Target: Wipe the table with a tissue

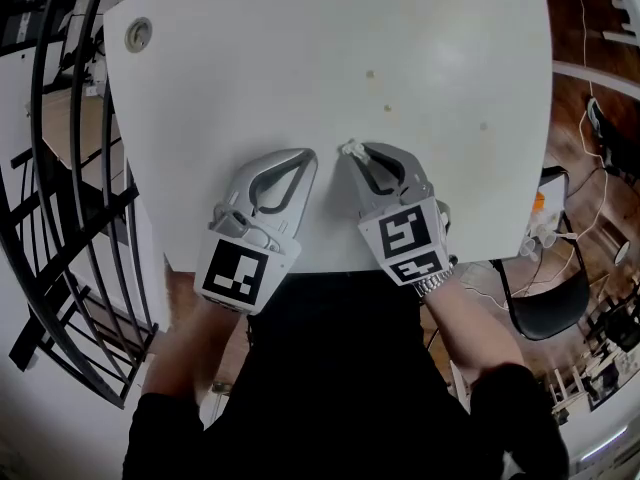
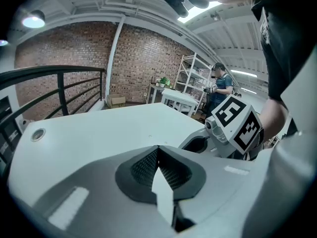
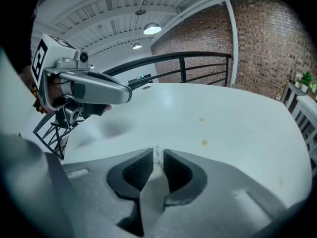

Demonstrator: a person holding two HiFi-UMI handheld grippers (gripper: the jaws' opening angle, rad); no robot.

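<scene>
I am pinching the tissue (image 3: pixel 156 155) in my right claw (image 1: pixel 355 154); the jaws are pressing together on it, and only a small crumpled tuft is showing past the tips. My left claw (image 1: pixel 306 158) is sitting just beside the right one, its jaws closed on nothing. Both are hanging over the near edge of the white table (image 1: pixel 300 48); I cannot tell whether the tuft is touching the surface.

I am judging the wiping as barely begun; 3 small brownish spots (image 1: pixel 370 74) are lying further out on the top, well apart from the tissue, and the nearest one (image 1: pixel 388 109) is looking like the sensible first target.

To do this step well, I am thinking of 4 things. I am wanting the tips angled down, so that the tissue meets the table and not the hard jaw ends; with so little paper poking out, scraping is the likely fault. I am wanting a firm pinch, since a dragged tissue may be pulled out of the pads. I am planning light pressure and short strokes across each spot; one long push may only smear it. And I am moving the idle left claw aside, out of the sweep.
</scene>
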